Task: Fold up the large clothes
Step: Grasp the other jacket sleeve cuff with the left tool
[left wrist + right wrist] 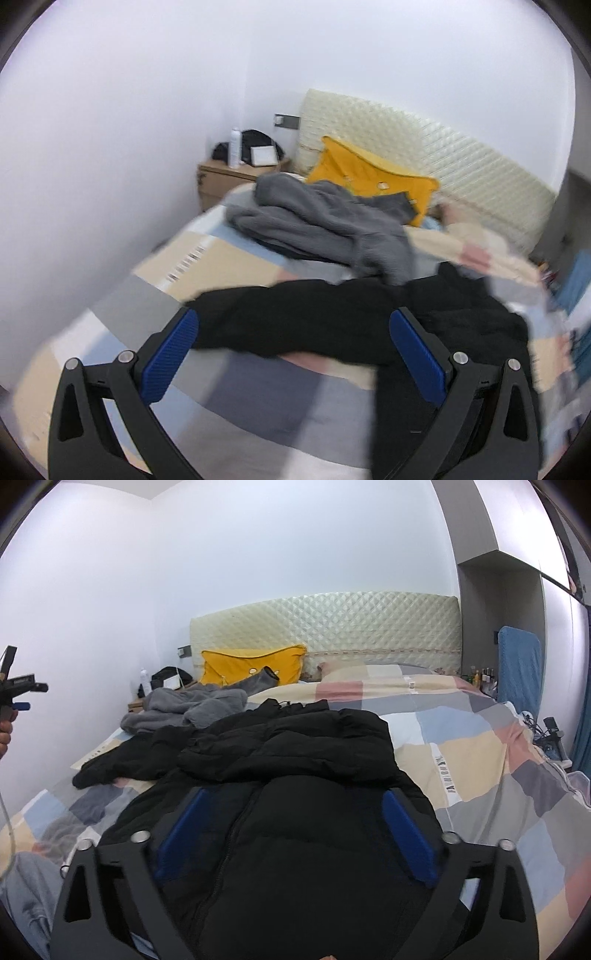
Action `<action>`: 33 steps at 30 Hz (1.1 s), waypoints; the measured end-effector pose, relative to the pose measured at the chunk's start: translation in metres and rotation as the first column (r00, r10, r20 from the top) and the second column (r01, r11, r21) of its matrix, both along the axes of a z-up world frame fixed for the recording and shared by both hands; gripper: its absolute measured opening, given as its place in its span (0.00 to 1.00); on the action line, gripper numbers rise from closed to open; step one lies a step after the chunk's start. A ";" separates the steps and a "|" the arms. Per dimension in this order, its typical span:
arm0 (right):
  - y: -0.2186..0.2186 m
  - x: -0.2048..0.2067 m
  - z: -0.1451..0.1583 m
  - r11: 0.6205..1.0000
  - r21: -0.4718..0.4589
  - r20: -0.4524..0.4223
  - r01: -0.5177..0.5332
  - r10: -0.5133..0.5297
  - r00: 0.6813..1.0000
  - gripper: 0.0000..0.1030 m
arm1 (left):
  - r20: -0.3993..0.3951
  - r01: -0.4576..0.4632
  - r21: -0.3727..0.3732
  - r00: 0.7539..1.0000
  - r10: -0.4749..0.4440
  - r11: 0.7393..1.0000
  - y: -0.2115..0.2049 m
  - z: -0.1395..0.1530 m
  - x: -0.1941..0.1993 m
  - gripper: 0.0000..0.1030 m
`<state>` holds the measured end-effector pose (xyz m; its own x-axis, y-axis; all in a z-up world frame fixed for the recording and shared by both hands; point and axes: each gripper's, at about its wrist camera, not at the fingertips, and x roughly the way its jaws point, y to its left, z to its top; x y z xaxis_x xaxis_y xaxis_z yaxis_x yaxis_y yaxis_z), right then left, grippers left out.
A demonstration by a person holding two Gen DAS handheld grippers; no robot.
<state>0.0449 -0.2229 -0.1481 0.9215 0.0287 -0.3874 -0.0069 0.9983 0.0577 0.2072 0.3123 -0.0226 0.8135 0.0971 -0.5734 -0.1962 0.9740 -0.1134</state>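
A black padded jacket (295, 753) lies spread on the patchwork bed cover (472, 746), front zip up, one sleeve reaching left. My right gripper (295, 805) is open just above the jacket's lower body, holding nothing. In the left wrist view the jacket's sleeve (295, 317) stretches across the bed. My left gripper (293, 325) is open above that sleeve and empty. The left gripper also shows at the left edge of the right wrist view (18, 694), held in a hand.
A grey fleece garment (325, 225) lies heaped behind the jacket. A yellow pillow (369, 177) leans on the quilted headboard (332, 627). A wooden nightstand (225, 177) with a bottle stands at the far left corner. A blue towel (517, 664) hangs at right.
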 end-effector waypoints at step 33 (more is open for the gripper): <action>0.037 0.082 -0.035 0.993 0.009 -0.174 0.114 -0.111 0.979 0.99 | -0.222 -0.269 -0.710 0.963 0.156 0.650 0.180 -0.285 0.128 0.85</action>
